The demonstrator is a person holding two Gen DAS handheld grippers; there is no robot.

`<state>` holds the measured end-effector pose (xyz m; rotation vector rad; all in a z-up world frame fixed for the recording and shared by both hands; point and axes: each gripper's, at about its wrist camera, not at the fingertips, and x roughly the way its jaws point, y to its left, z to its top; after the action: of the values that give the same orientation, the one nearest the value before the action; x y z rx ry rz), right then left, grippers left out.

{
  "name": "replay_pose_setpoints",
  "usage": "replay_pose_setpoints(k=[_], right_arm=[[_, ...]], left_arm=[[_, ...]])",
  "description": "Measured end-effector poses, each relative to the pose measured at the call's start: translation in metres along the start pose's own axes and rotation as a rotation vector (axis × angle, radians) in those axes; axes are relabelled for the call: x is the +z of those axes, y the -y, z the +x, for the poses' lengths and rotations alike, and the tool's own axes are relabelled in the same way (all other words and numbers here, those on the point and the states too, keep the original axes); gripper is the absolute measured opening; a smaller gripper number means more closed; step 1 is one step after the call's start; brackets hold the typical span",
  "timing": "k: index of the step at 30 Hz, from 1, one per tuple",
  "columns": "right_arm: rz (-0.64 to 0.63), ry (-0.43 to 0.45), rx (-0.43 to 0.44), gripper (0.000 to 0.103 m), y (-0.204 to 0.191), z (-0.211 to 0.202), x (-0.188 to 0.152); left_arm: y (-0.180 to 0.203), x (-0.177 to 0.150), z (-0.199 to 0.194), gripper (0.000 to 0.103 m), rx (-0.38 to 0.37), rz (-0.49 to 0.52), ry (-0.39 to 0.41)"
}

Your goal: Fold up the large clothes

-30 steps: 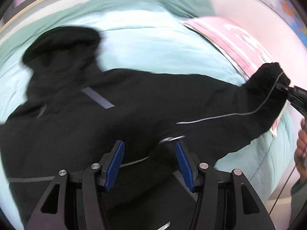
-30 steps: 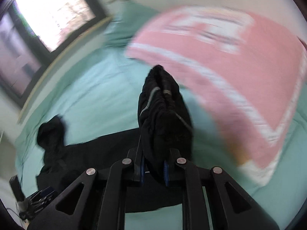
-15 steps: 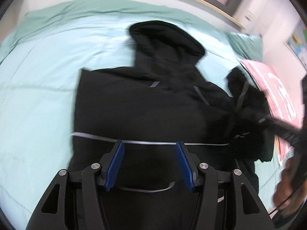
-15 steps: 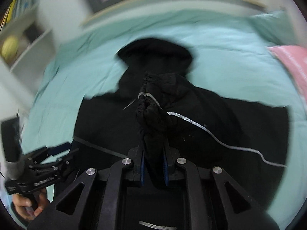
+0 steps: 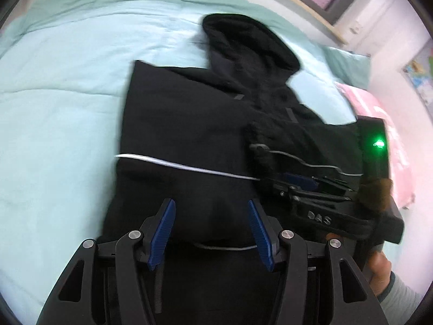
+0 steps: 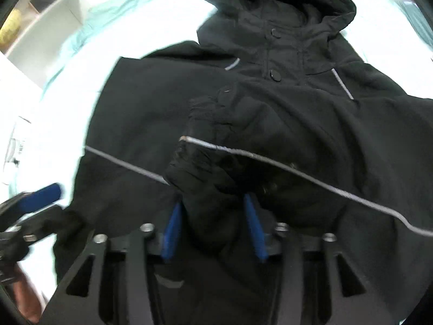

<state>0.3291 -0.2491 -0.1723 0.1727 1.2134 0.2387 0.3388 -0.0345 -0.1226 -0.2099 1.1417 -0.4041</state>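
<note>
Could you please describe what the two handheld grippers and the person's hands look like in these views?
Both the left gripper and right gripper have black angular linkage frames with silver bolts and blue ribbed finger pads. The right gripper's body carries "DAS" lettering and a green indicator light. The right hand is bare, with a grey cuff.

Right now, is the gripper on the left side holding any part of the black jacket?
No. The left gripper has its blue fingers spread wide with nothing between them, above the black jacket.

"DAS" embossed on right gripper (image 5: 295, 182) body.
</note>
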Motion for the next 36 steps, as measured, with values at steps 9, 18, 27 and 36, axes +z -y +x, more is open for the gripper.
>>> replay_pose_setpoints(k=[9, 18, 27, 36], right_arm=[[0.100, 0.119, -0.060, 0.051, 0.058, -0.094, -0.035], [0.264, 0.150, -0.135, 0.051, 0.120, -0.136, -0.069], [0.373, 0.249, -0.191, 0.057, 0.158, -0.170, -0.067], [0.263, 0.067, -0.248, 0.058, 0.144, -0.064, -0.033]], left_arm=[[0.044, 0.033, 0.062, 0.057, -0.129, 0.030, -0.044], [0.051, 0.050, 0.121, 0.022, -0.100, 0.010, -0.075], [0.017, 0.056, 0.026, 0.018, -0.038, -0.012, 0.141], [-0.082, 0.027, 0.043, 0.023, 0.053, -0.107, -0.053]])
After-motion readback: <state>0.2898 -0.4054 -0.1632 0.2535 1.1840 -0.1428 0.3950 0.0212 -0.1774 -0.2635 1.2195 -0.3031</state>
